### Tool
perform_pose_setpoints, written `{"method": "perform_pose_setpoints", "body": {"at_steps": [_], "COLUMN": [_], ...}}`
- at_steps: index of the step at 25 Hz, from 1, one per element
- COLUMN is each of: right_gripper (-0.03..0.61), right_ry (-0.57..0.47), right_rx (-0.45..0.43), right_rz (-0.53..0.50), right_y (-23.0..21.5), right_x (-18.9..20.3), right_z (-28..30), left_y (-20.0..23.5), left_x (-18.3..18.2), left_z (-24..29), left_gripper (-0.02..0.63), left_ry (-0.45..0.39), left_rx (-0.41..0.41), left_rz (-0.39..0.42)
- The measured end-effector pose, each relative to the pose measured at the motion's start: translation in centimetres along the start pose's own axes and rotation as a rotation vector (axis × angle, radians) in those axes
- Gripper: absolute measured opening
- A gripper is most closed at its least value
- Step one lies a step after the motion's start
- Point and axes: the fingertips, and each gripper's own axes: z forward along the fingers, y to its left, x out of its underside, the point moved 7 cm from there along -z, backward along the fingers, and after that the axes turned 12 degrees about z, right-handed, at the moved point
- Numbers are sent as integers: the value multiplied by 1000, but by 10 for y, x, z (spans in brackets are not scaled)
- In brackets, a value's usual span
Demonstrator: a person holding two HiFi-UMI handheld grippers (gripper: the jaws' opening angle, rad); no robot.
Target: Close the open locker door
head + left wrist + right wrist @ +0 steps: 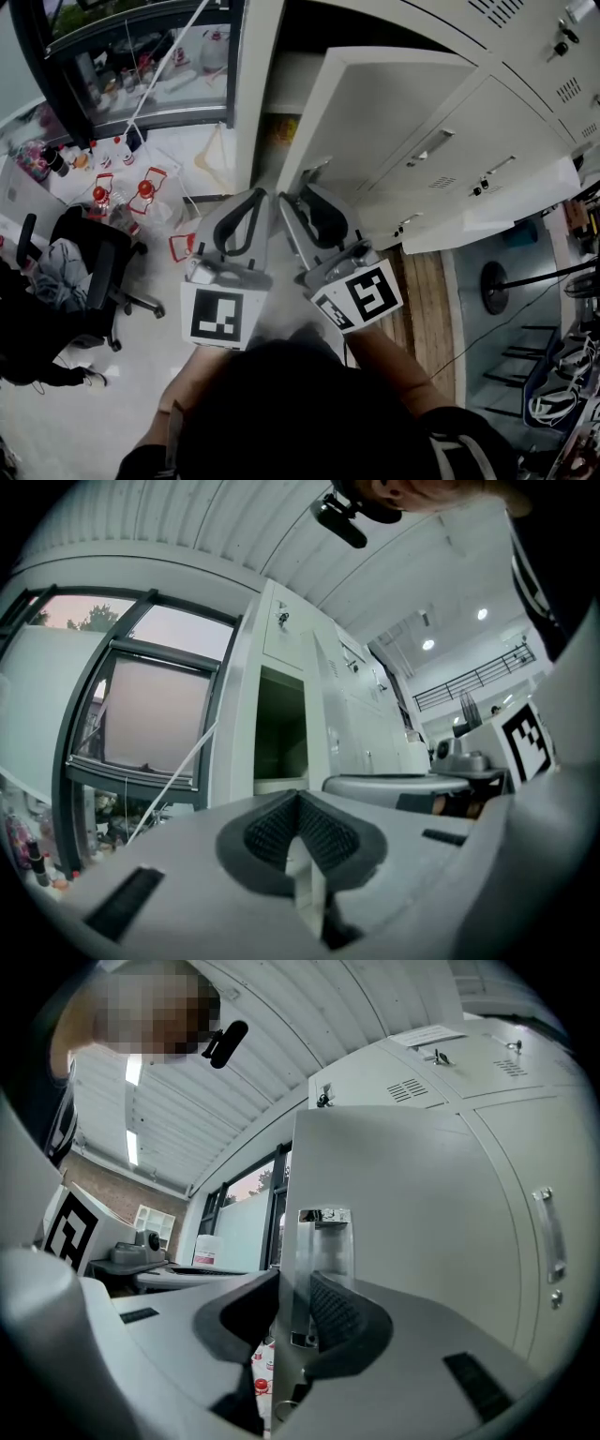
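The open locker door is a pale grey panel swung out from the dark compartment. My right gripper straddles the door's free edge. In the right gripper view the door fills the right half, and its metal handle plate lies between the jaws of my right gripper. One pad rests on the handle side, the other on the inner face. My left gripper hangs just left of the door, shut and holding nothing. The left gripper faces the open compartment.
Closed lockers continue to the right of the open one. A black office chair and red-capped bottles sit on the floor at the left, below a window. A round stand base and cables lie at the right.
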Motion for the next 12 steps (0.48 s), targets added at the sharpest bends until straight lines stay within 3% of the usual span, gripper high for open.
{"method": "perform_pose_setpoints", "body": {"at_steps": [12], "right_gripper": [109], "right_ry": [-2], "right_rx": [15], "right_rz": [-3], "right_y": [-5], "right_x": [2], "right_z": [22], "left_y": [9], "left_x": [13], "left_z": [15], "left_gripper": [2], "left_ry": [27], "left_rx": [29], "left_rz": [-17]}}
